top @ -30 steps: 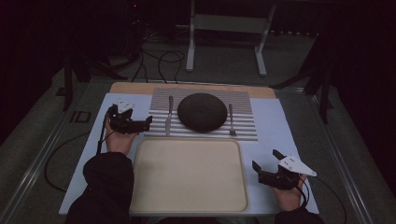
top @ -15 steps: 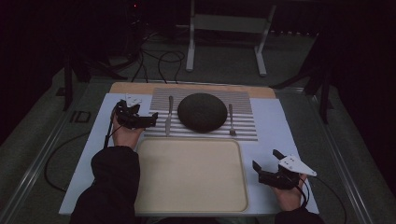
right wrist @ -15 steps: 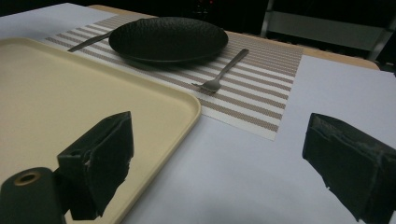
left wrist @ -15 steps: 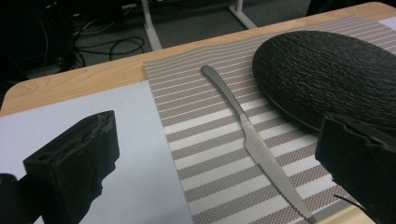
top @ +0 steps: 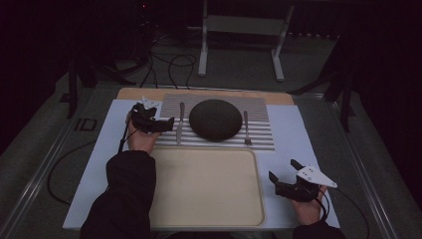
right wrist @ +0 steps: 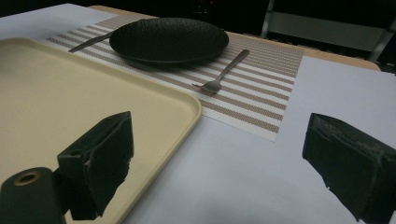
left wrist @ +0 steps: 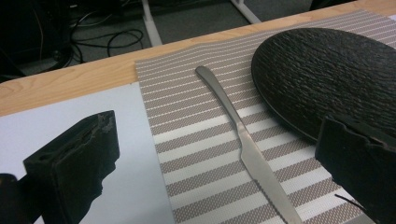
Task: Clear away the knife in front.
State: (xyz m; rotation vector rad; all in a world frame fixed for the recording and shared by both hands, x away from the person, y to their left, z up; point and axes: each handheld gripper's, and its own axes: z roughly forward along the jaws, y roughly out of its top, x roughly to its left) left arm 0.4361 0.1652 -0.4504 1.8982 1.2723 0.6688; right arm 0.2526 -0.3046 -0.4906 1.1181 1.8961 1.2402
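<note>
A black textured plate (top: 215,119) (left wrist: 327,79) (right wrist: 168,37) sits mid-way on a striped placemat (top: 261,135) (left wrist: 196,135) (right wrist: 261,98). Left of the plate lies a steel knife (top: 180,124) (left wrist: 243,140), and to its right a fork (top: 246,127) (right wrist: 224,70). My left gripper (top: 166,124) (left wrist: 215,186) is open at the placemat's left edge, low over the mat, and the knife's blade runs between its jaws. My right gripper (top: 283,172) (right wrist: 224,172) stands open over the white surface, just right of the tray, holding nothing.
A beige tray (top: 204,184) (right wrist: 56,93) fills the near middle of the white table cover (top: 99,164). A wooden strip (top: 144,93) (left wrist: 70,81) borders the far edge. Beyond it stand a metal stand (top: 241,40) and floor cables (top: 164,62).
My left gripper has moved right and forward from the white cover to the knife at the placemat's edge. The right gripper has stayed in place.
</note>
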